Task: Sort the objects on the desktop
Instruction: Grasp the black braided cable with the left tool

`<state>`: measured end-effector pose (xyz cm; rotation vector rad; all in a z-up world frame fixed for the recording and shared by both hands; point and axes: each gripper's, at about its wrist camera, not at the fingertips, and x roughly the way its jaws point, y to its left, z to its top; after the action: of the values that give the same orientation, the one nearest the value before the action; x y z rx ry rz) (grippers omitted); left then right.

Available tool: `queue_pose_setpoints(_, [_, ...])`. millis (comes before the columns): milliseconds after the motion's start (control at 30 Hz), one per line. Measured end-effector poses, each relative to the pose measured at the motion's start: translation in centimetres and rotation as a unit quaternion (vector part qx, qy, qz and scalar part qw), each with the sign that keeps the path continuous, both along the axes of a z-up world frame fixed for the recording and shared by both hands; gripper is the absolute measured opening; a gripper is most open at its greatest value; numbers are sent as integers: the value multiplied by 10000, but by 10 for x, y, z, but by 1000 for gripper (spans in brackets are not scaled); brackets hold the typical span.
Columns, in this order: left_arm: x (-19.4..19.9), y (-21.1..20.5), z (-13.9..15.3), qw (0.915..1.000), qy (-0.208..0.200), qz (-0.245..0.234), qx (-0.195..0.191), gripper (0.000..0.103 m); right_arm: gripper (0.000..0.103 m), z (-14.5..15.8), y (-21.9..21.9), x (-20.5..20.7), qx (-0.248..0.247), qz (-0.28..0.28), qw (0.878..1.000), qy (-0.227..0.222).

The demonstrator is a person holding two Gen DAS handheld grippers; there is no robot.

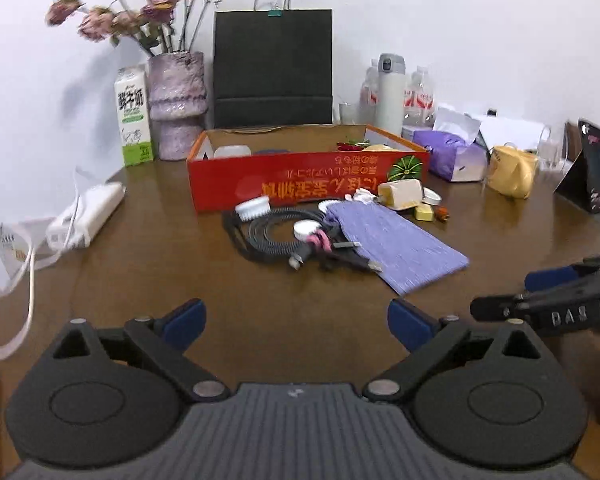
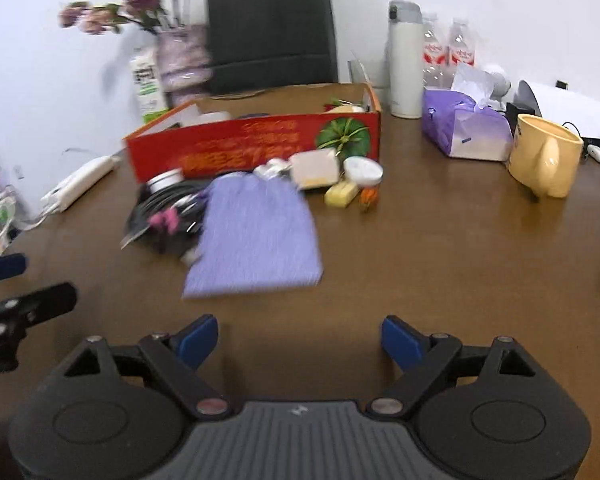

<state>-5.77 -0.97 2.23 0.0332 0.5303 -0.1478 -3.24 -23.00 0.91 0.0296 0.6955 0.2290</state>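
Nearest the lens, the left gripper hangs over bare brown wooden bench, its blue-padded jaws wide apart with nothing between them. Far left on the bench lies a white power adapter with its cable, near the wall. Behind it stands a green and white milk carton, just beside a mottled purple vase of dried pink roses. A black paper carrier bag stands upright against the wall behind a long red cardboard box, which is open on top and already holds a few small things. In front of the box sits the clutter to sort: a coil of black cables with a pink tie, round white caps, a folded lilac cloth pouch overlapping the cables, a cream rectangular block and a small yellow piece. Further right stand a white thermos flask, a purple pack of tissues and a pale yellow ceramic mug. The right gripper hovers over bare bench too, short of the pouch, jaws spread and empty
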Motion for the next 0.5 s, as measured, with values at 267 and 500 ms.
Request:
queue_pose_setpoints(267, [-14, -1, -10, 9995, -304, 29, 93, 101, 96, 4, 6, -32, 11, 190, 9984, -529])
queue_pose_setpoints(500, [-10, -3, -14, 9998, -90, 47, 188, 101, 94, 1, 0, -31, 294, 57, 9982, -518])
